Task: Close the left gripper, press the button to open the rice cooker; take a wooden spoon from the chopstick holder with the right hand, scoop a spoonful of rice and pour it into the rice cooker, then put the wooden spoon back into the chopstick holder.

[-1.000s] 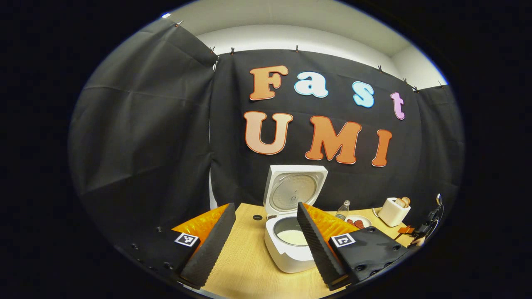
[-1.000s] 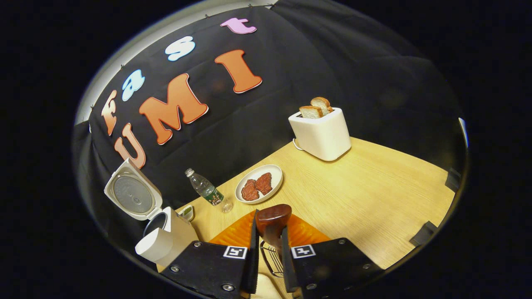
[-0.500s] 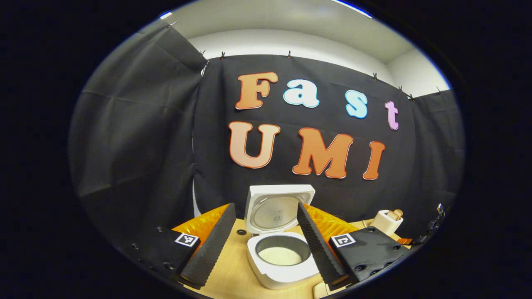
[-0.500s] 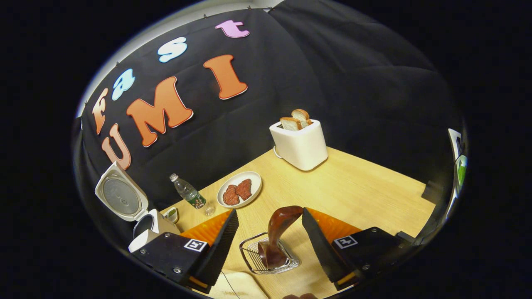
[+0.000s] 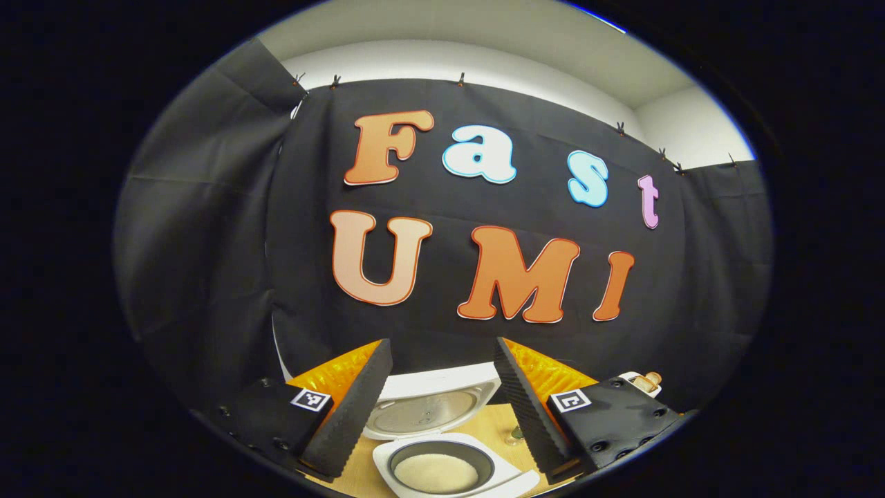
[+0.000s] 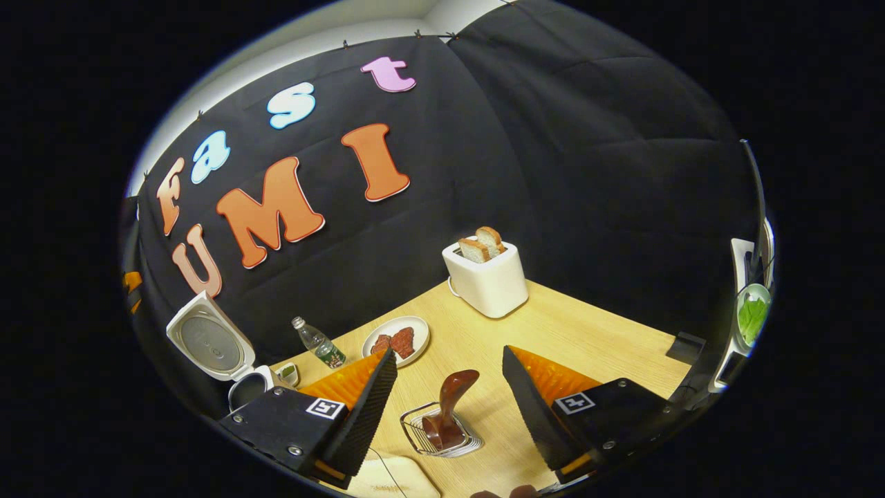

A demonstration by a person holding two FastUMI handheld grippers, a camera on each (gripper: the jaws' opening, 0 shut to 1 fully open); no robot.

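Wooden spoon (image 6: 449,408) stands in the wire chopstick holder (image 6: 440,434) on the table (image 6: 594,346), between the spread fingers of the right gripper (image 6: 448,401), which hold nothing. Left gripper (image 5: 442,404) also open and empty, above the rice cooker (image 5: 442,470); lid (image 5: 425,408) up, rice (image 5: 435,473) in the pot. Farther back in the right gripper view: bottle (image 6: 318,342), plate (image 6: 395,339) with two reddish pieces, then toaster (image 6: 486,277) holding bread.

rice cooker (image 5: 442,465): white, lid up, rice inside
wooden spoon (image 6: 451,407): dark brown, standing tilted in the holder
chopstick holder (image 6: 442,436): wire rack on the table
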